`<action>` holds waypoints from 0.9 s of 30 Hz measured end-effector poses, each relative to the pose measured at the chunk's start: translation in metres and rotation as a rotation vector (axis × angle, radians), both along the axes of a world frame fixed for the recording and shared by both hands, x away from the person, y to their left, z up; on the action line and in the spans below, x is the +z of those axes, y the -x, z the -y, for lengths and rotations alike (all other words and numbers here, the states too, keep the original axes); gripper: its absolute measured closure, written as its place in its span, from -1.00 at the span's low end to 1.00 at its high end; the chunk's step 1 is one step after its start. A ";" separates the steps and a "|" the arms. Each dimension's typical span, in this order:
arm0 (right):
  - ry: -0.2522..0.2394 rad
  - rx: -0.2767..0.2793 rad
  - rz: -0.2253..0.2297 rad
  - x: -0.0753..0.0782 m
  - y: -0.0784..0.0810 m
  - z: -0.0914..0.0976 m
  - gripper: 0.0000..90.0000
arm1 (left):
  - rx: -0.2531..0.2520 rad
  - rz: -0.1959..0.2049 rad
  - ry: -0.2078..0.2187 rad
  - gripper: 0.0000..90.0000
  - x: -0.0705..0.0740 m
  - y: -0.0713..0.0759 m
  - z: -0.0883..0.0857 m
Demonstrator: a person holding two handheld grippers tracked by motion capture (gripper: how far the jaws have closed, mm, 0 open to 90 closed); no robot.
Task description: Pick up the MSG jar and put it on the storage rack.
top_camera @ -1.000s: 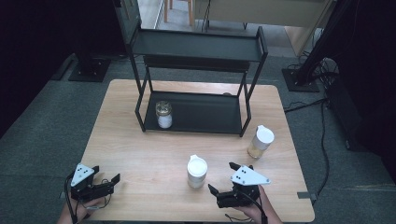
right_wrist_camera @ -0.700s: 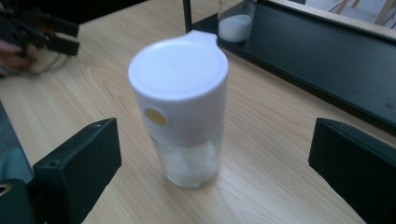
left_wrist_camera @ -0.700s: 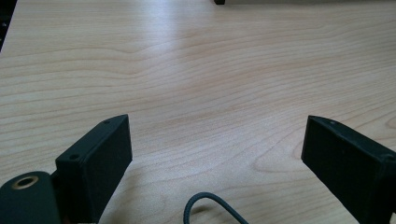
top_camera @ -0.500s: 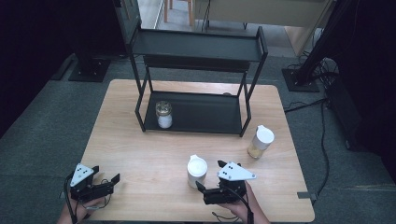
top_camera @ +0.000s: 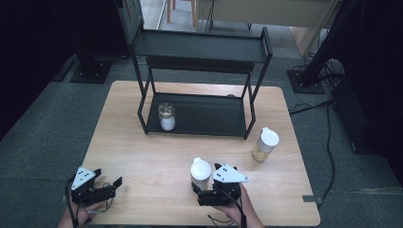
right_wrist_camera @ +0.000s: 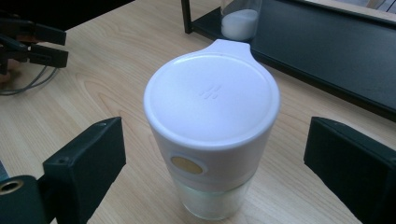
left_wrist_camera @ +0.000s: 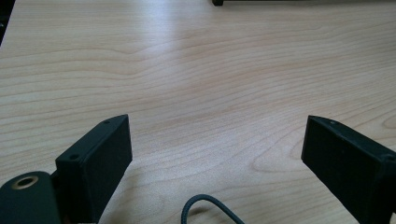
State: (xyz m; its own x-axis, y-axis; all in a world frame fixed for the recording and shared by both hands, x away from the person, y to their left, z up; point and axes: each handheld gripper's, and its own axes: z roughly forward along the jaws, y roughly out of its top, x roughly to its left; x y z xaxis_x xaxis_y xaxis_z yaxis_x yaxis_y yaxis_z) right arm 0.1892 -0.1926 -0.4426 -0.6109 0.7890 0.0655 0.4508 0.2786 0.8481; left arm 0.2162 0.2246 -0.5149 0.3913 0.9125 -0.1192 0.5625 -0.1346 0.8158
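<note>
A light wooden table carries a black two-tier rack at its 12 o'clock edge. The white-lidded jar stands upright near the 6 o'clock edge. The right gripper straddles this jar; its jaws have just been closing but stand apart, clear of the jar on both sides. The left gripper rests at 7 o'clock, jaws apart over bare wood. A second lidded jar stands at 4 o'clock.
</note>
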 end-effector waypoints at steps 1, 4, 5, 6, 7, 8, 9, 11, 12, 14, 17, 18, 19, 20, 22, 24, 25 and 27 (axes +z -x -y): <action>0.002 0.000 0.001 0.000 0.000 -0.001 -0.87 | 0.000 0.000 0.000 -0.80 0.000 0.000 0.000; 0.000 -0.010 0.001 -0.001 -0.001 -0.003 -0.84 | 0.000 0.000 0.000 -0.80 0.000 0.000 0.000; 0.000 -0.010 0.001 -0.001 -0.001 -0.003 -0.84 | 0.000 0.000 0.000 -0.80 0.000 0.000 0.000; -0.001 -0.016 0.000 -0.002 -0.001 -0.004 -0.84 | 0.000 0.000 0.000 -0.80 0.000 0.000 0.000; -0.001 -0.016 0.000 -0.002 -0.001 -0.004 -0.84 | 0.000 0.000 0.000 -0.80 0.000 0.000 0.000; -0.002 -0.020 -0.001 -0.002 -0.002 -0.005 -0.83 | 0.000 0.000 0.001 -0.80 0.000 0.000 0.000; -0.002 -0.020 -0.001 -0.002 -0.002 -0.005 -0.83 | 0.000 0.000 0.001 -0.80 0.000 0.000 0.000; 0.002 -0.029 -0.005 -0.003 -0.003 -0.006 -0.82 | 0.000 0.000 0.001 -0.80 0.000 0.000 0.000; 0.000 -0.034 -0.003 -0.003 -0.004 -0.008 -0.76 | 0.000 0.000 0.001 -0.80 0.000 0.000 0.000; 0.006 -0.035 -0.004 -0.004 -0.004 -0.010 -0.75 | 0.000 0.000 0.001 -0.80 0.000 0.000 0.000; 0.019 -0.043 -0.006 -0.006 -0.006 -0.014 -0.68 | -0.001 0.001 0.001 -0.80 0.000 0.000 0.000; 0.026 -0.044 -0.005 -0.007 -0.006 -0.015 -0.66 | -0.001 0.001 0.002 -0.80 0.000 0.000 0.000; 0.026 -0.044 -0.005 -0.007 -0.006 -0.015 -0.66 | -0.001 0.001 0.002 -0.80 0.000 0.000 0.000; 0.031 -0.054 -0.006 -0.008 -0.007 -0.016 -0.57 | -0.001 0.001 0.002 -0.80 0.000 0.000 0.000; 0.027 -0.061 -0.012 -0.009 -0.008 -0.017 -0.49 | -0.002 0.001 0.003 -0.80 0.000 0.000 0.000; 0.028 -0.064 -0.016 -0.010 -0.009 -0.017 -0.45 | -0.002 0.000 0.004 -0.80 0.000 0.000 0.000; 0.028 -0.064 -0.016 -0.010 -0.009 -0.017 -0.45 | -0.002 0.000 0.004 -0.80 0.000 0.000 0.000; 0.026 -0.060 -0.016 -0.010 -0.010 -0.018 -0.37 | -0.003 0.000 0.004 -0.80 0.000 0.000 0.000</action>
